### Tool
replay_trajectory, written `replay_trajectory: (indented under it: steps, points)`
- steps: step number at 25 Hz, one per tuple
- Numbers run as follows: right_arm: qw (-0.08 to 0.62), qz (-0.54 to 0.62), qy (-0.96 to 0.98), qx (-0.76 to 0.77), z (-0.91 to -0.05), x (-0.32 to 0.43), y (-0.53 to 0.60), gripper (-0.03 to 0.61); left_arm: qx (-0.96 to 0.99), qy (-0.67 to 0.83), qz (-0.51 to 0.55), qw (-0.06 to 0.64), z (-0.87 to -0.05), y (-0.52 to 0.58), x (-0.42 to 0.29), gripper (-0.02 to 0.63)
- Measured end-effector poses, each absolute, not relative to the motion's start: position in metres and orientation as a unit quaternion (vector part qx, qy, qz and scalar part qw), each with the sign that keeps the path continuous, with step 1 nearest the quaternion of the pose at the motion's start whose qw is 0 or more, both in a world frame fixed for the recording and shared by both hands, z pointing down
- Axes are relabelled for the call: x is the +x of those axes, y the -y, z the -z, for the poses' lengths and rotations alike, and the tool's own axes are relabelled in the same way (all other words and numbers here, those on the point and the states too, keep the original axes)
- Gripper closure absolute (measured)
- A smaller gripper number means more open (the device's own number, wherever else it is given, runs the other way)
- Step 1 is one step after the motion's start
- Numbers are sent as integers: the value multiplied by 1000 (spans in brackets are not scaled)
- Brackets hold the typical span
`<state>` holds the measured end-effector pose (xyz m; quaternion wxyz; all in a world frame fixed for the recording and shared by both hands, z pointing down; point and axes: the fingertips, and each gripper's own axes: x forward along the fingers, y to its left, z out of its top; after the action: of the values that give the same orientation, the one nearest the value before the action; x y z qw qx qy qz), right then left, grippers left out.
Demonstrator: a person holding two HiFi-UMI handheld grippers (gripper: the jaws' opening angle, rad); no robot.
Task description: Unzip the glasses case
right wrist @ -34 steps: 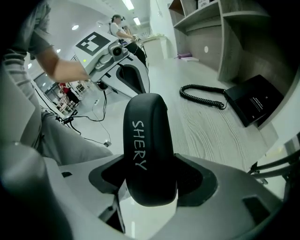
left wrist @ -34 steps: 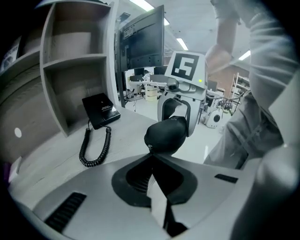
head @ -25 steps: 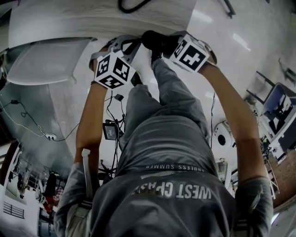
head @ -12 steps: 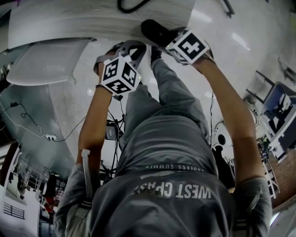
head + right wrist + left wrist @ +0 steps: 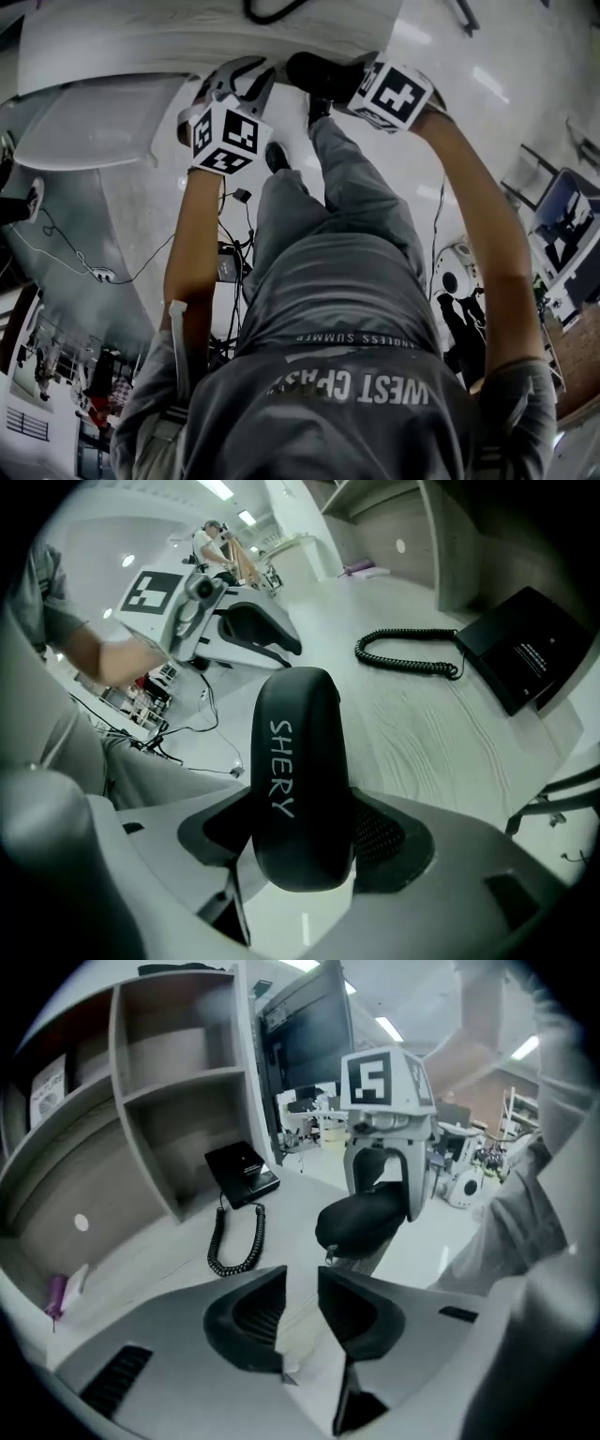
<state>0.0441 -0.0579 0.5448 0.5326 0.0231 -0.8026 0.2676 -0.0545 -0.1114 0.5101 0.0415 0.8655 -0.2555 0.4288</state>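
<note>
The black glasses case [image 5: 298,771], printed SHERY, stands up between the pads of my right gripper [image 5: 305,810], which is shut on it. In the left gripper view the case [image 5: 361,1222] hangs under the right gripper's marker cube, with a small tab at its lower near end. My left gripper [image 5: 302,1274] is a short way in front of the case and apart from it. Its jaws have just been opening; a narrow gap shows and nothing is between them. In the head view the case [image 5: 317,73] is at the table edge, the left gripper [image 5: 239,82] to its left.
A black desk phone [image 5: 525,653] with a coiled cord [image 5: 408,658] lies on the pale table [image 5: 441,742] beyond the case. Open shelves [image 5: 169,1101] rise at the table's back. A monitor [image 5: 309,1040] stands behind. A person's legs and cables lie below the table edge.
The left gripper slid in toward the case, then drew back to the left, away from it. The right gripper with the case has stayed nearly still.
</note>
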Motion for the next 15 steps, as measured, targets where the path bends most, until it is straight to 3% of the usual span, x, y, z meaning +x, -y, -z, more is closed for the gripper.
replay_trajectory:
  steps: [3, 8, 11, 15]
  points:
    - [520, -275, 809, 13, -537, 39, 55, 265, 870, 194, -453, 2, -520, 108, -51, 438]
    - [520, -281, 806, 5, -533, 40, 53, 262, 880, 165, -442, -61, -517, 99, -32, 440]
    - [516, -290, 806, 6, -534, 41, 53, 262, 878, 163, -442, -89, -519, 98, -27, 565]
    - [512, -299, 805, 6, -534, 42, 52, 262, 885, 182, -423, -71, -514, 100, -30, 603]
